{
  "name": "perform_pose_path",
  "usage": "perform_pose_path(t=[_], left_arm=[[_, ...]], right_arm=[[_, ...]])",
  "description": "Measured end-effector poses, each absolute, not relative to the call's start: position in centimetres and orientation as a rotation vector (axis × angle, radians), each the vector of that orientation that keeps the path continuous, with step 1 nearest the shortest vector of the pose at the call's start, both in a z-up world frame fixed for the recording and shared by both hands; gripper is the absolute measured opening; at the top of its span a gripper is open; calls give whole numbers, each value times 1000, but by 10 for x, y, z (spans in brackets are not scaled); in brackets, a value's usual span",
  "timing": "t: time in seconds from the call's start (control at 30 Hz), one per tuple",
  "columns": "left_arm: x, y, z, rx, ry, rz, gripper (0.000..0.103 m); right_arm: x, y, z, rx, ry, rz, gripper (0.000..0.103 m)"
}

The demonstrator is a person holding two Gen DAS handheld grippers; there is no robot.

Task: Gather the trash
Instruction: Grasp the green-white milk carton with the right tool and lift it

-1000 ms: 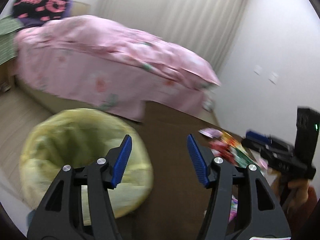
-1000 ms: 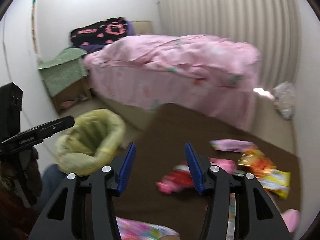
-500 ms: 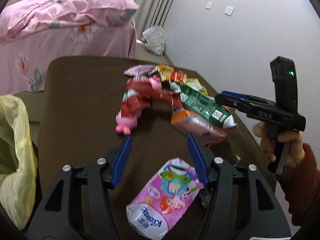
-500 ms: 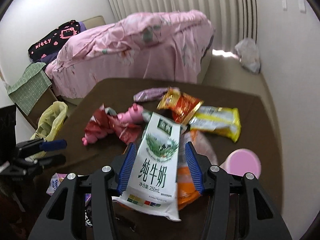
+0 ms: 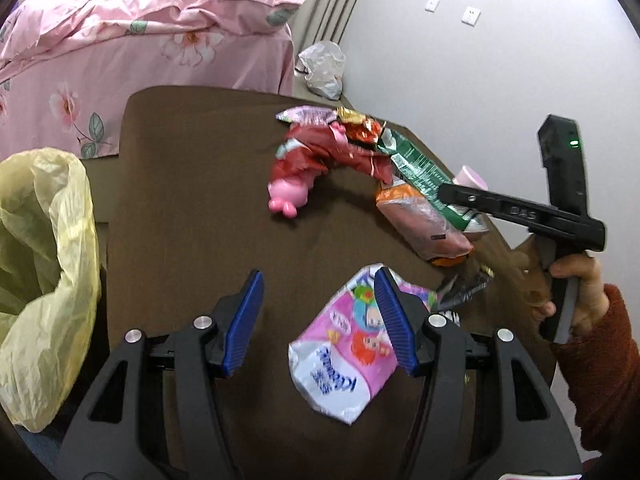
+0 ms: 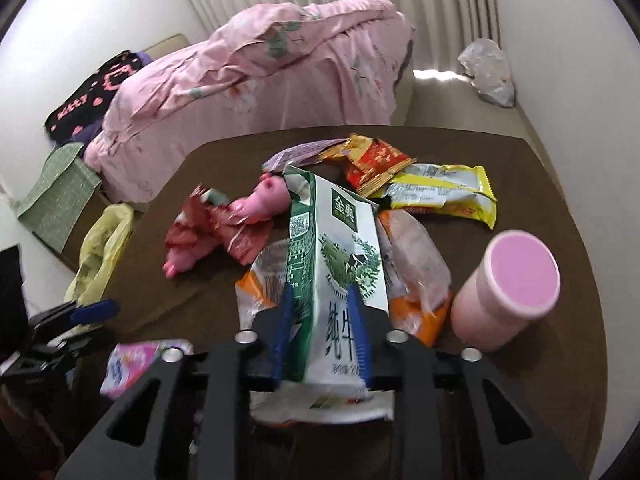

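Trash lies scattered on a brown table point(image 5: 192, 184). My right gripper point(image 6: 322, 292) is closing on a green-and-white milk carton point(image 6: 340, 240), and its blue pads pinch the carton's lower part. From the left wrist view the same carton point(image 5: 416, 168) sticks out past the right gripper's tip. My left gripper point(image 5: 318, 276) hangs open just above a pink cartoon-printed packet point(image 5: 344, 360); its right finger overlaps the packet's edge. A yellow trash bag point(image 5: 40, 240) stands open at the table's left side.
On the table are a pink pig toy point(image 5: 286, 194), a crumpled red wrapper point(image 5: 320, 148), an orange-and-clear packet point(image 6: 416, 256), a yellow wrapper point(image 6: 444, 194) and a pink lidded cup point(image 6: 508, 288). A pink-covered bed point(image 5: 140, 32) stands behind; a white plastic bag point(image 5: 322, 66) lies on the floor.
Both views swung from the bed and bag down onto the table. The right jaws came around the milk carton and closed on it. The left gripper dropped closer to the pink packet, still open.
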State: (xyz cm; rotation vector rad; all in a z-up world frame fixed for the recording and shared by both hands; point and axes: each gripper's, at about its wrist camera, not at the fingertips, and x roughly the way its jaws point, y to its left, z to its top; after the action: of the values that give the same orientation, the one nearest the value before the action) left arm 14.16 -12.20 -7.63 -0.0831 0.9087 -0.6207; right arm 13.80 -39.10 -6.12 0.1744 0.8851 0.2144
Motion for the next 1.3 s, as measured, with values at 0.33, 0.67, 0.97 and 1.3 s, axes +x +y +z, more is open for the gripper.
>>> perform_pose_path(t=[0.33,0.67,0.97,1.3], left_arm=[[112,-145,-86,11,963,-681,55],[97,-132,-70,-17,920,-620,55],[103,-113,-60,-68,891,-574,55],[103,-118,-69,-54,909,-597,55]], right_arm=[[63,-383,-61,156,903,225,23],[31,-388,-22,146,751,282,57],[103,-398,-63,160,982,228,57],[122,-396,-52,130,955,247,49]])
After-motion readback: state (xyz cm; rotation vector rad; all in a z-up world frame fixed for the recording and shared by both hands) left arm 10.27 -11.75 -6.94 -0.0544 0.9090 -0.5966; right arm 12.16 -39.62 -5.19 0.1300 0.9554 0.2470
